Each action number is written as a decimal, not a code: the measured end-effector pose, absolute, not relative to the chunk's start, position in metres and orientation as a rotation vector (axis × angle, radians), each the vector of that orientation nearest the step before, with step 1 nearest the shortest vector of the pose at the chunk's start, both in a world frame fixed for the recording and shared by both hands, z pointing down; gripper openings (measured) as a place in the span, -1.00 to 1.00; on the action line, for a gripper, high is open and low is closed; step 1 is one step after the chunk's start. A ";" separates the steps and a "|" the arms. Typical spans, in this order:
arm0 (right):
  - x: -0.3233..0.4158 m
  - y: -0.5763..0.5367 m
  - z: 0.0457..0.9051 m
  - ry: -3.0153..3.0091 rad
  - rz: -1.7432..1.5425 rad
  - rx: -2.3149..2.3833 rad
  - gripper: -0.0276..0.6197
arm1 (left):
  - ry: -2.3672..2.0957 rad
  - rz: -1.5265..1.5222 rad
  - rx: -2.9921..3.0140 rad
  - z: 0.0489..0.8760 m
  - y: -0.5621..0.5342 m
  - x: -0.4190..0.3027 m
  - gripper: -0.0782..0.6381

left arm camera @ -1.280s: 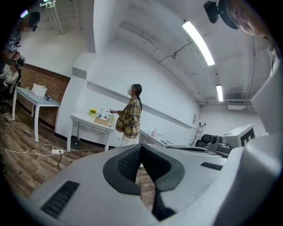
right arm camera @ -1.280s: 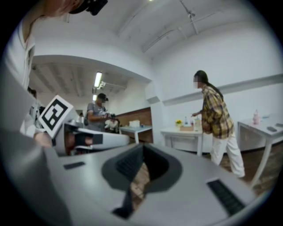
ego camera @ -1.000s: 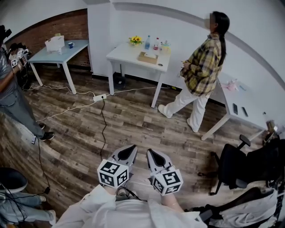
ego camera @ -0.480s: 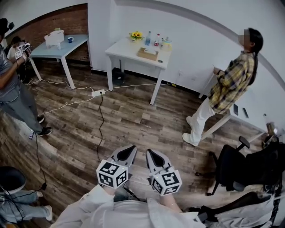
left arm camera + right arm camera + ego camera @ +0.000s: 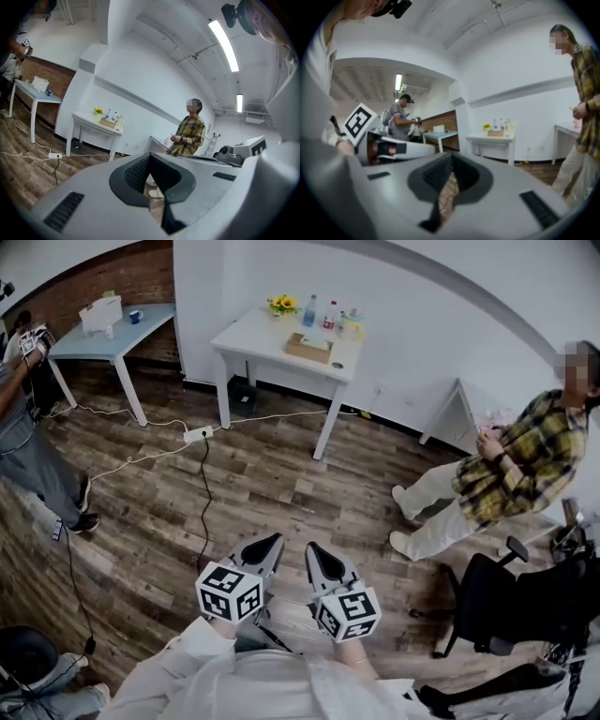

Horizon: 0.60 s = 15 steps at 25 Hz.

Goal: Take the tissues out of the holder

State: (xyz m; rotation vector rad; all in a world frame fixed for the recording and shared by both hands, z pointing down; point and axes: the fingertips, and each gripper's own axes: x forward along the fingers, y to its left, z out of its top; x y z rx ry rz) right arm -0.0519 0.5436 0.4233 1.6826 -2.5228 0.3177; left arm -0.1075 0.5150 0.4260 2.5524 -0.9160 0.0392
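Left gripper [image 5: 266,549] and right gripper [image 5: 319,557], jaws clenched empty, hang well apart from what may be the tissue holder [image 5: 309,348] on the white table's [image 5: 251,339] right half.

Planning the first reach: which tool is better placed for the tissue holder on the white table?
Neither clearly: left tool and right tool hang shut, side by side, far from the holder.

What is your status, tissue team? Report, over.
Left tongs and right tongs shut, empty. Holder untouched on far table. Cable crosses the way; person off right.
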 end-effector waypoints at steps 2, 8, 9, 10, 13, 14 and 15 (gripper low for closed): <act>-0.047 0.507 0.414 -2.522 0.299 1.697 -0.88 | -0.901 0.044 2.579 0.417 0.481 -0.104 -0.73; -0.043 0.400 0.384 -2.519 0.201 1.736 -0.88 | -0.865 0.037 2.634 0.396 0.378 -0.093 -0.73; -0.042 0.386 0.383 -2.509 0.187 1.741 -0.88 | -0.850 0.039 2.638 0.396 0.365 -0.090 -0.73; -0.042 0.372 0.382 -2.500 0.176 1.748 -0.88 | -0.836 0.042 2.640 0.397 0.353 -0.086 -0.73; -0.042 0.339 0.382 -2.483 0.175 1.774 -0.88 | -0.811 0.049 2.653 0.398 0.319 -0.083 -0.73; -0.043 0.331 0.383 -2.479 0.182 1.780 -0.88 | -0.806 0.049 2.657 0.398 0.309 -0.082 -0.73; -0.043 0.323 0.385 -2.476 0.192 1.784 -0.88 | -0.799 0.049 2.656 0.398 0.299 -0.082 -0.73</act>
